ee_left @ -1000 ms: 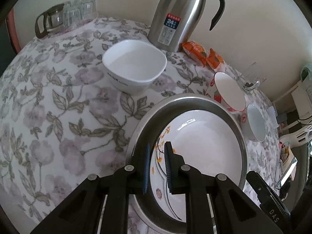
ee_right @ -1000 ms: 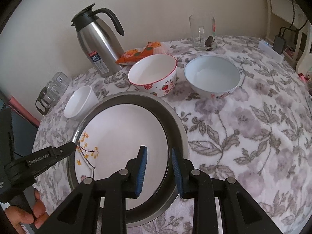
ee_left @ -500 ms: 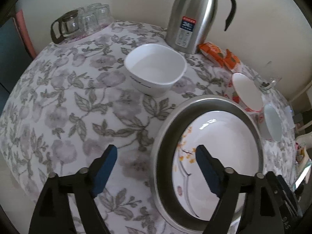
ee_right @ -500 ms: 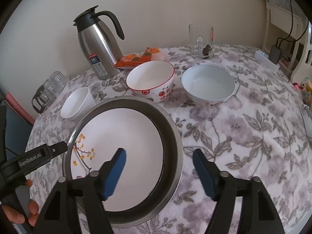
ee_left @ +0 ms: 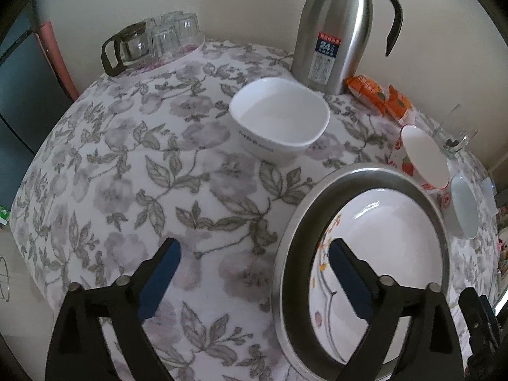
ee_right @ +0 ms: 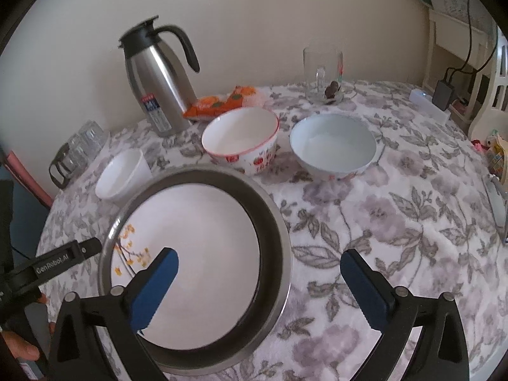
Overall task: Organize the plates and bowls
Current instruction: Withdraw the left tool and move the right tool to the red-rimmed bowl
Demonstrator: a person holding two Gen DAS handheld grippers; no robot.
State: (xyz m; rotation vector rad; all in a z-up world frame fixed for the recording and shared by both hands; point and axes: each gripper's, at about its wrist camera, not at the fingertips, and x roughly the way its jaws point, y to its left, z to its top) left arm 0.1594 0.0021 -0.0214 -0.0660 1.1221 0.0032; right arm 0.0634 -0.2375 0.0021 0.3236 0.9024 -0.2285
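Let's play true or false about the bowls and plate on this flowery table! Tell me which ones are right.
1. The flowered plate lies inside the metal basin. True.
2. The strawberry bowl is stacked in the pale blue bowl. False: they stand side by side, apart.
3. The right hand-held gripper grips the basin rim. False: its jaws are opening, holding nothing.
4. The small white bowl stands in front of the steel flask. True.

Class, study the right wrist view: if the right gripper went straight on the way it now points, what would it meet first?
Probably the steel rim of the round metal basin holding the white flowered plate. The right gripper, its jaws opening and empty, straddles that rim; depth is uncertain, so the floral tablecloth beside it is possible.
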